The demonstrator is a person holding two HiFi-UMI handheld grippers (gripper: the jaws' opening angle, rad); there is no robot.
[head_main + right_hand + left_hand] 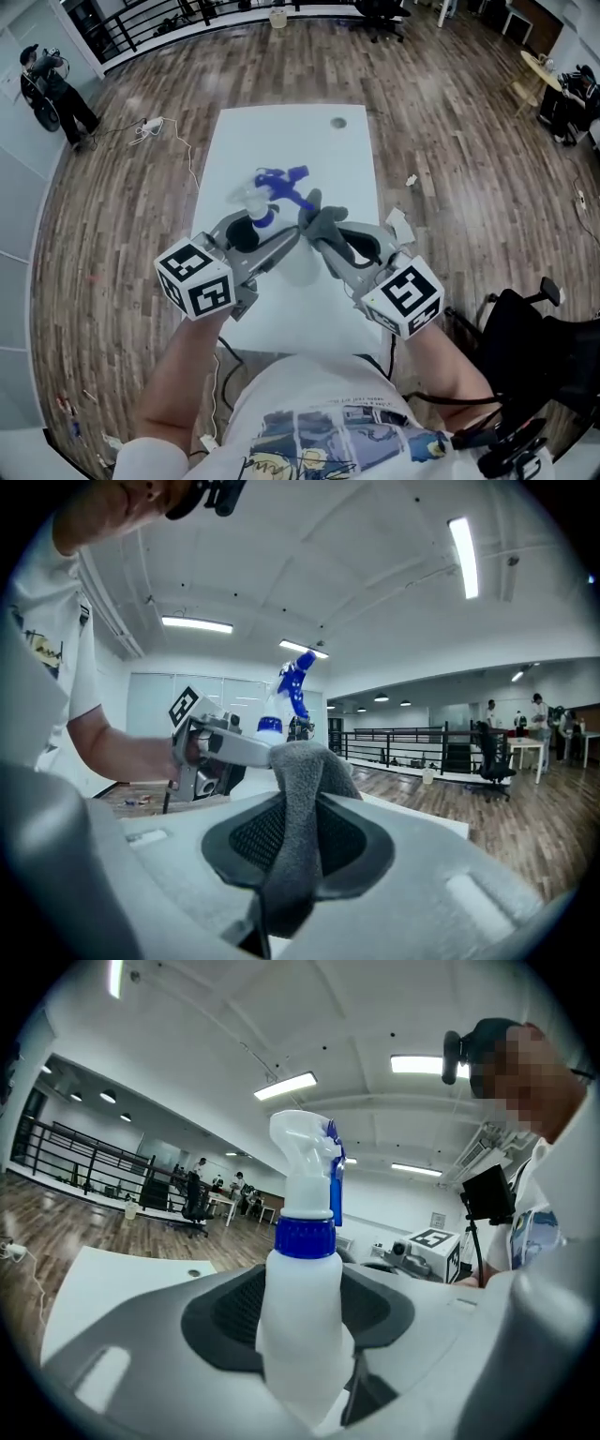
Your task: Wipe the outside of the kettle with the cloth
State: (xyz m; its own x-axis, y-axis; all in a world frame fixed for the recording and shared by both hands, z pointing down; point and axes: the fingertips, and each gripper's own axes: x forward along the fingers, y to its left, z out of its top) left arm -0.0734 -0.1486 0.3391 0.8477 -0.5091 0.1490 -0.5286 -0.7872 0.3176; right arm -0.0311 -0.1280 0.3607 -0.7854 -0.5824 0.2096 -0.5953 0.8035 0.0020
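Note:
A white spray bottle [300, 1307] with a blue collar and blue trigger stands upright between the jaws of my left gripper [302, 1335], which is shut on its body. In the head view the bottle [263, 201] is held above the white table [281, 131] by the left gripper [258, 225]. My right gripper [295, 846] is shut on a grey cloth [300, 808] that drapes over and between its jaws. In the head view this cloth [321, 217] and the right gripper [326, 234] are just right of the bottle. No kettle shows in any view.
A small round grey disc [338, 123] lies near the table's far edge. A black chair [534, 328] stands at the right on the wooden floor. Cables [155, 127] lie left of the table, with a person [47, 89] beyond them.

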